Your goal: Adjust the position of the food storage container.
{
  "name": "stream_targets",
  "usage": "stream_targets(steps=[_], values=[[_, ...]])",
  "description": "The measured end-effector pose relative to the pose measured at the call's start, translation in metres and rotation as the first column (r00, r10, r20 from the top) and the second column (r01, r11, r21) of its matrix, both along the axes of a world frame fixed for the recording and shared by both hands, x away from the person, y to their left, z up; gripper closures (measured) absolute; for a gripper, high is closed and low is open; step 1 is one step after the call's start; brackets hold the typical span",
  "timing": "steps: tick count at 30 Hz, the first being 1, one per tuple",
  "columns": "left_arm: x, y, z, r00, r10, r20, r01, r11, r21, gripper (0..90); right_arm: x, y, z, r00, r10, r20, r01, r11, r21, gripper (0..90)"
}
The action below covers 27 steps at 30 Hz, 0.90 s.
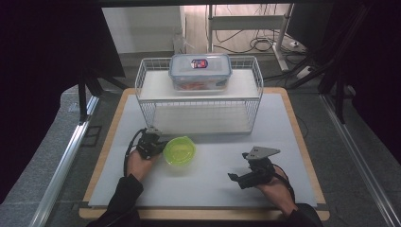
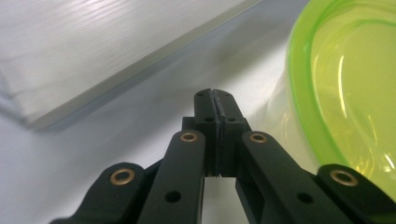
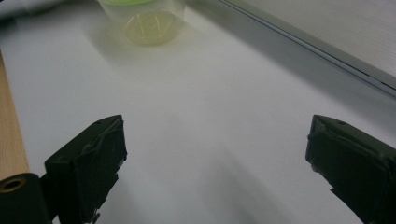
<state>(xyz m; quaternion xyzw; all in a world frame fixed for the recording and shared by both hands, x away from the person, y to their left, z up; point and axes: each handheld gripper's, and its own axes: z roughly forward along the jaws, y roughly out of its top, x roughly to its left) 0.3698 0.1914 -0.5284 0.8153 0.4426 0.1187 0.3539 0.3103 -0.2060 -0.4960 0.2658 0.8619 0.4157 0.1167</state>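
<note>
A translucent green bowl (image 1: pixel 179 150) stands on the white mat in front of a wire rack (image 1: pixel 198 101). My left gripper (image 1: pixel 154 138) rests just left of the bowl, touching or nearly touching its side. In the left gripper view its jaws (image 2: pixel 215 95) are shut flat together with nothing between them, and the green bowl (image 2: pixel 345 93) is close on the right. My right gripper (image 1: pixel 235 165) lies at the front right and points left toward the bowl. In the right gripper view it (image 3: pixel 217 154) is wide open over bare mat, with the green bowl (image 3: pixel 147 18) far ahead.
A clear box with a blue lid (image 1: pixel 200 71) sits on the rack's top shelf. The rack's lower shelf (image 2: pixel 93 46) lies just beyond my left jaws and its edge (image 3: pixel 327 42) runs along the right of my right gripper. The wooden table border (image 1: pixel 302 142) frames the mat.
</note>
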Motion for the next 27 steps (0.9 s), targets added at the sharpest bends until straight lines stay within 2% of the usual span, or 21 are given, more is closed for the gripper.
stream_targets(steps=[3,7,9,11,12,16,19,24,27], values=[[-0.010,0.006,0.003,0.9999,0.010,0.005,-0.010,0.9999,0.002,89.4,0.000,0.000,0.000,1.0000,0.003,0.003,-0.003,1.000,0.000,5.2],[-0.029,0.015,0.003,0.9992,0.039,-0.013,-0.039,0.9984,-0.040,89.4,-0.001,0.000,0.001,1.0000,0.004,0.007,-0.004,1.000,0.000,5.2],[-0.039,0.015,0.002,0.9989,0.043,-0.019,-0.044,0.9975,-0.056,89.4,-0.001,0.000,0.001,1.0000,0.006,0.008,-0.006,1.000,0.000,5.2],[-0.043,0.014,0.001,0.9986,0.050,-0.018,-0.051,0.9954,-0.081,89.3,-0.001,0.000,0.001,1.0000,0.007,0.006,-0.007,1.000,-0.001,5.2],[-0.043,0.011,0.001,0.9985,0.053,-0.013,-0.054,0.9934,-0.102,89.3,-0.001,0.000,0.000,0.9999,0.009,0.006,-0.009,1.000,-0.002,5.2],[-0.036,0.000,0.000,0.9986,0.051,-0.012,-0.052,0.9908,-0.125,89.1,-0.001,0.001,0.000,0.9999,0.011,0.008,-0.011,1.000,-0.007,5.2],[-0.033,-0.008,-0.002,0.9990,0.042,-0.015,-0.043,0.9941,-0.100,89.1,-0.001,0.001,0.000,0.9999,0.009,0.006,-0.009,1.000,-0.008,5.2],[-0.029,-0.012,-0.004,0.9988,0.045,-0.017,-0.047,0.9943,-0.096,89.2,0.000,0.001,-0.001,1.0000,0.009,0.001,-0.009,1.000,-0.007,5.2],[-0.026,-0.015,-0.006,0.9989,0.039,-0.024,-0.041,0.9960,-0.079,89.1,-0.001,0.002,-0.001,0.9999,0.012,0.002,-0.012,1.000,-0.012,5.3]])
